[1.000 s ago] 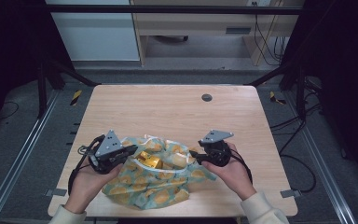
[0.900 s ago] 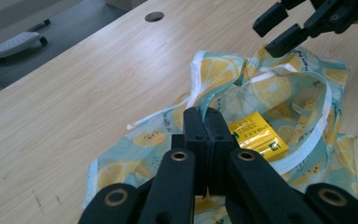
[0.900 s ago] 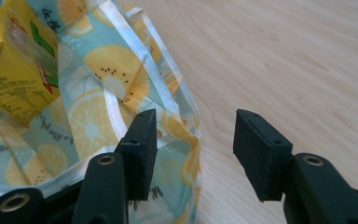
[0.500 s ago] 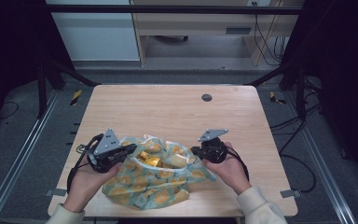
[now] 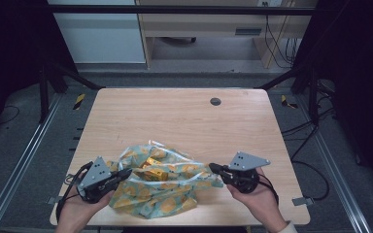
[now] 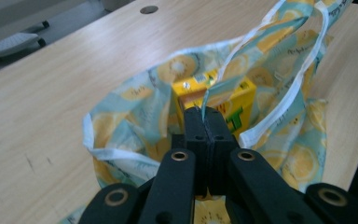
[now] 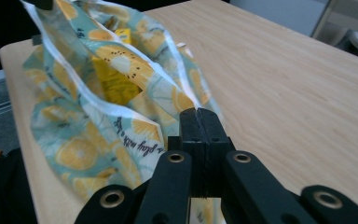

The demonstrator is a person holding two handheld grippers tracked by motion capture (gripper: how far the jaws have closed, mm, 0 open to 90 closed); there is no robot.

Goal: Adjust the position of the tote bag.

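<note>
A cloth bag (image 5: 167,191) printed with yellow fruit slices on pale blue lies at the near edge of the wooden table (image 5: 175,121). Its mouth is stretched wide between my two grippers. A yellow carton (image 5: 150,164) lies inside it, also seen in the left gripper view as the carton (image 6: 223,95) and in the right gripper view as the carton (image 7: 109,81). My left gripper (image 5: 126,173) is shut on the bag's left rim (image 6: 204,100). My right gripper (image 5: 212,168) is shut on the bag's right edge (image 7: 186,100). Both jaw pairs stand pressed together on the fabric.
A small dark round grommet (image 5: 215,101) sits in the tabletop near the far edge. Metal frame rails (image 5: 24,160) run along both sides of the table. A white cabinet (image 5: 97,34) and a desk with cables (image 5: 272,39) stand beyond it.
Both hands have moved apart, the left toward the near left corner and the right further right. The bag's mouth is pulled wider and flatter between them.
</note>
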